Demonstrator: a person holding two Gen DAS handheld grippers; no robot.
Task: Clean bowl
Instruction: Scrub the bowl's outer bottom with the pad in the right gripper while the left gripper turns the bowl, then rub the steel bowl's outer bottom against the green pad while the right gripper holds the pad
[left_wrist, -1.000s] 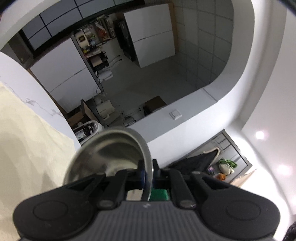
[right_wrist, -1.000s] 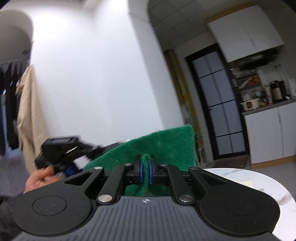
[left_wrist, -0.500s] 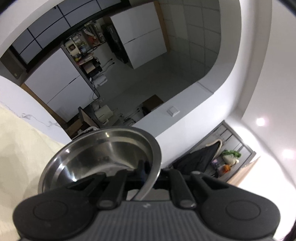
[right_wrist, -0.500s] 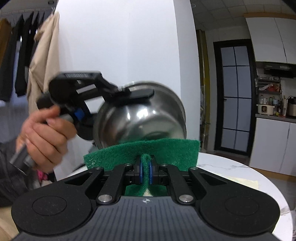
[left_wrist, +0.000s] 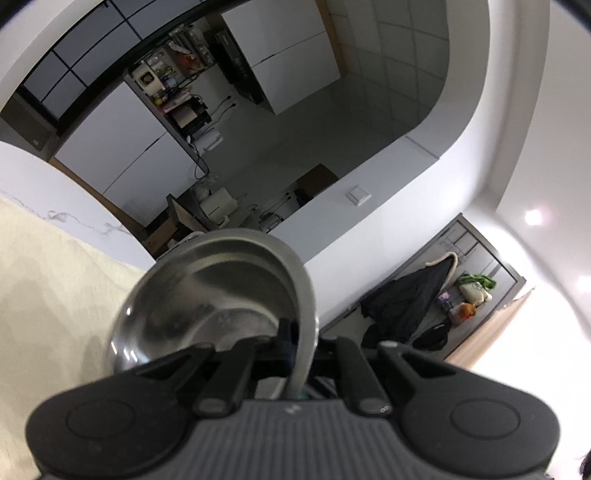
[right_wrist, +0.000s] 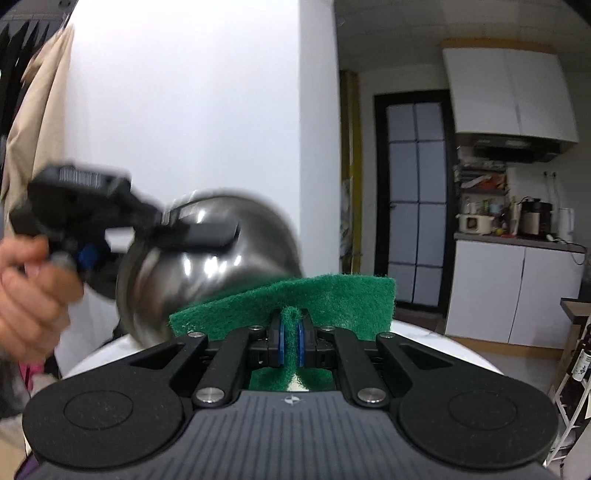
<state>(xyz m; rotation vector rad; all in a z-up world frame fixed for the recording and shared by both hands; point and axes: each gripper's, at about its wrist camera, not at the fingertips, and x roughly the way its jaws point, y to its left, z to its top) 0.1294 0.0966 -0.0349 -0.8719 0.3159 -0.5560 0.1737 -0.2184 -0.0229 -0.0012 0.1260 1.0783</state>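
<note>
My left gripper (left_wrist: 301, 343) is shut on the rim of a shiny steel bowl (left_wrist: 207, 295) and holds it up in the air, tilted on its side. In the right wrist view the bowl (right_wrist: 207, 258) shows its rounded outside, with the left gripper (right_wrist: 192, 232) clamped on its upper rim and a hand behind it. My right gripper (right_wrist: 291, 339) is shut on a green scouring pad (right_wrist: 314, 302). The pad's top edge lies right in front of the bowl's lower right side; I cannot tell if they touch.
A cream cloth (left_wrist: 44, 295) lies on a white marble table (left_wrist: 55, 192), whose round edge shows below the pad (right_wrist: 443, 347). A kitchen counter with appliances (right_wrist: 517, 229) stands far right. Coats hang at the left (right_wrist: 33, 110). Bottles in a rack (right_wrist: 580, 365) stand at the right edge.
The bowl came into the right wrist view and swung down to the left, closer behind the pad. The bowl rolled in the left view, its opening turning more side-on. Both grips held.
</note>
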